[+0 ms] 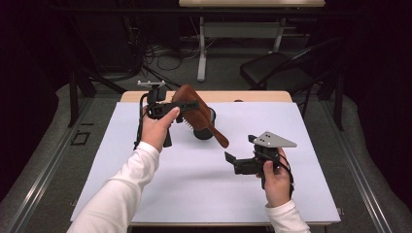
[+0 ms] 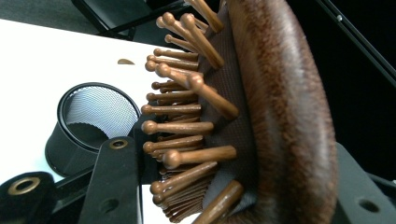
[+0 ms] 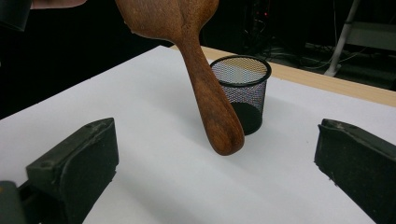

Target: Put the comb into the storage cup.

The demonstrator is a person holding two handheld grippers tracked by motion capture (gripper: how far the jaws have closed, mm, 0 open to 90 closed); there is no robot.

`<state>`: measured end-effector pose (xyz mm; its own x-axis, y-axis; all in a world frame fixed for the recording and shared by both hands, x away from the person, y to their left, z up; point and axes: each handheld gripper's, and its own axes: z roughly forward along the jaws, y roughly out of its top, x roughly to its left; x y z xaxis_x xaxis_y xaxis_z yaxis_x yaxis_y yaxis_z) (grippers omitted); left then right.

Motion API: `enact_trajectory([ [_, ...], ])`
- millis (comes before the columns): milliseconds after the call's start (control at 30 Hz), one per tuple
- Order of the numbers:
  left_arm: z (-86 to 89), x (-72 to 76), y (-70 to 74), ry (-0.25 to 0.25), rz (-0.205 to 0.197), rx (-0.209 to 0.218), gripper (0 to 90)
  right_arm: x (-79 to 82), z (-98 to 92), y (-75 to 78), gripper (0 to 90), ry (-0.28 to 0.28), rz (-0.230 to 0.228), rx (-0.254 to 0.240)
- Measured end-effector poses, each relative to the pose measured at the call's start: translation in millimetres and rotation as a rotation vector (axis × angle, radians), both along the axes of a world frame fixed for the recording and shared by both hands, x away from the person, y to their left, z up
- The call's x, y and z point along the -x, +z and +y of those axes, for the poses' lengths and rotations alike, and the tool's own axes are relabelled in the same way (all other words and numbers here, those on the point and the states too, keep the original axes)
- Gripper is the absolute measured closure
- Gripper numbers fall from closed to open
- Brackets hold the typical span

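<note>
While clamped by its head in the left gripper (image 1: 180,109), the wooden hairbrush (image 1: 197,114) slants handle-down beside the mesh cup (image 1: 204,127). Right gripper (image 1: 239,154): jaws apart, empty, facing the cup, handle tip between them.

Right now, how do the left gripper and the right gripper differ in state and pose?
The left gripper is shut on the wooden hairbrush, clamping its head above the mesh cup; the right gripper is open and holds nothing. The left sits farther back on the table, the right nearer the person. Both are hand-held.
</note>
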<state>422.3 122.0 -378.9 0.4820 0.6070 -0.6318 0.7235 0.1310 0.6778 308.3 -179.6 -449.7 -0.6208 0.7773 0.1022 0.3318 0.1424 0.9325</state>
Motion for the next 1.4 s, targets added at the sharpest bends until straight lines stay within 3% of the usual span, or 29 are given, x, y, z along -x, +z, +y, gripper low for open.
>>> enact_trajectory([
  [1067, 12.7, -12.0, 11.5, 0.04, -0.004, -0.002, 50.4, 4.6, -5.4, 1.7, 0.0, -0.016, -0.006, -0.006],
  [1400, 18.0, -19.8, 13.2, 0.074, -0.002, -0.006, 50.4, 5.0, -5.4, 1.5, 0.0, -0.015, -0.005, -0.006],
])
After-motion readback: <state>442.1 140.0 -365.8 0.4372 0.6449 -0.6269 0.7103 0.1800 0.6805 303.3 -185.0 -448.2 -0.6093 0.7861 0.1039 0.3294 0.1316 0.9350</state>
